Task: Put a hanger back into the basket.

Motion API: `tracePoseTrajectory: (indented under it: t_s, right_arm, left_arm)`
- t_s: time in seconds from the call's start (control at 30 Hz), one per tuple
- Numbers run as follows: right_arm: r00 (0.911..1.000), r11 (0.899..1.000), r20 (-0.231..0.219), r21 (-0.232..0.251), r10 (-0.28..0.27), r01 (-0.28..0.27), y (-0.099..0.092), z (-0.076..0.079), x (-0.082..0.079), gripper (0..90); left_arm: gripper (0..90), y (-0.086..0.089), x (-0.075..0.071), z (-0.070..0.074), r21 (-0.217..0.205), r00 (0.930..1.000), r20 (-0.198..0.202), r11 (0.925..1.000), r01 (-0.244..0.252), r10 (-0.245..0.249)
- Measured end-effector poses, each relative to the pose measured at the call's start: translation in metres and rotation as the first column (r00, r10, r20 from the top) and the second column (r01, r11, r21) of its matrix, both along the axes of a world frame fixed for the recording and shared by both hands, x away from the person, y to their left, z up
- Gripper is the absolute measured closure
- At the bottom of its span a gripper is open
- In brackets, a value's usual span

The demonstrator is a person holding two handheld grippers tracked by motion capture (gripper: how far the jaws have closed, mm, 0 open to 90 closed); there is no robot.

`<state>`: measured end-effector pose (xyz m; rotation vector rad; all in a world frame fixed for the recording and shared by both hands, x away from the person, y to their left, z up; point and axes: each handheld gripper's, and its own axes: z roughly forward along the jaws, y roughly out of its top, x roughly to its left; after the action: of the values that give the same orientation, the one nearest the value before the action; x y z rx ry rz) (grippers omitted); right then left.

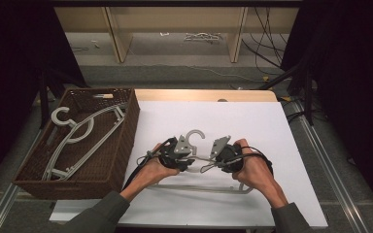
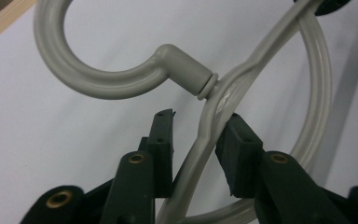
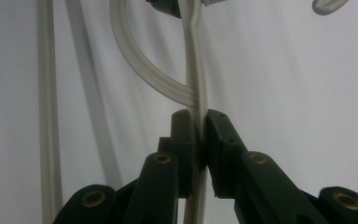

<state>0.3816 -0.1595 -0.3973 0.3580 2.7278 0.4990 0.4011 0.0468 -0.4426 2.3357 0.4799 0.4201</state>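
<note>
Between the right gripper's [image 3: 198,126] clamped jaws sits the thin arm of a grey plastic hanger [image 1: 194,160]. The left gripper's [image 2: 200,137] jaws stand narrowly apart around the arm beside the hook [image 2: 98,70], one pad touching. Light, stiff and probably slippery, it lies on the white table [image 1: 272,136]; the flat arms look the best hold.

The clothes hanger [image 2: 200,135] between my jaws is pale grey, glossy where light hits it. My pads [image 2: 235,149] are matte black with brass-coloured rivets. Behind them the table [image 1: 252,121] is plain white; the woven basket [image 1: 121,145] is dark brown, with similar grey hangers [image 1: 77,141].
</note>
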Motion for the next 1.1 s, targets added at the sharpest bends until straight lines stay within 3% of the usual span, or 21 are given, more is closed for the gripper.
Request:
tracePoseTrajectory:
  t_s: [0.17,0.23,0.27,0.43,0.53,0.57,0.63,0.7,0.77,0.9,1.0,1.1]
  right_arm:
    - [0.9998,0.999,0.016,0.028,0.015,-0.015,-0.004,0.003,0.001,80.2]
    - [0.9993,0.999,0.035,0.041,0.008,-0.010,-0.005,0.005,0.001,78.8]
    - [0.9992,0.999,0.039,0.054,0.003,-0.005,-0.006,0.006,0.000,77.9]
    - [0.9963,0.996,0.083,0.082,-0.024,0.017,-0.012,0.016,0.001,71.7]
    - [0.9939,0.984,0.079,0.166,-0.077,0.063,-0.015,0.021,-0.001,62.0]
    - [0.9909,0.977,0.083,0.197,-0.105,0.087,-0.016,0.023,-0.001,57.5]
    - [0.9840,0.959,0.095,0.256,-0.151,0.122,-0.019,0.028,0.000,49.1]
    - [0.9757,0.928,0.087,0.335,-0.201,0.161,-0.023,0.035,0.000,44.0]
    - [0.9708,0.905,0.072,0.384,-0.229,0.185,-0.026,0.038,0.000,40.5]
    - [0.9570,0.873,0.055,0.428,-0.285,0.235,-0.028,0.040,-0.001,32.8]
    - [0.9488,0.834,0.041,0.490,-0.313,0.254,-0.030,0.040,-0.002,30.1]
    - [0.9383,0.804,0.034,0.527,-0.344,0.276,-0.034,0.042,-0.005,29.2]
  left_arm:
    - [74.0,0.001,-0.006,0.012,0.042,0.9980,0.033,0.9978,0.052,-0.053]
    - [76.0,0.002,-0.014,0.017,0.045,0.9989,0.018,0.9981,0.043,-0.044]
    - [77.0,0.002,-0.014,0.020,0.060,0.9965,0.042,0.9958,0.069,-0.072]
    - [81.5,0.004,-0.023,0.029,0.033,0.9958,0.044,0.9963,0.079,-0.081]
    - [81.6,0.009,-0.022,0.037,-0.004,0.9959,0.037,0.9965,0.083,-0.083]
    - [81.6,0.011,-0.021,0.038,-0.026,0.9952,0.020,0.9950,0.097,-0.096]
    - [81.6,0.017,-0.020,0.043,-0.041,0.9980,0.019,0.9973,0.061,-0.060]
    - [81.7,0.022,-0.019,0.045,-0.050,0.9996,0.019,0.9985,0.023,-0.022]
    - [81.6,0.027,-0.017,0.047,-0.043,0.9998,0.022,0.9991,0.002,-0.001]
    - [81.6,0.034,-0.017,0.051,-0.057,0.9997,0.011,0.9982,-0.020,0.021]
    - [81.6,0.038,-0.016,0.053,-0.075,0.9991,0.000,0.9963,-0.041,0.041]
    - [81.6,0.043,-0.013,0.053,-0.104,0.9979,-0.023,0.9926,-0.063,0.061]
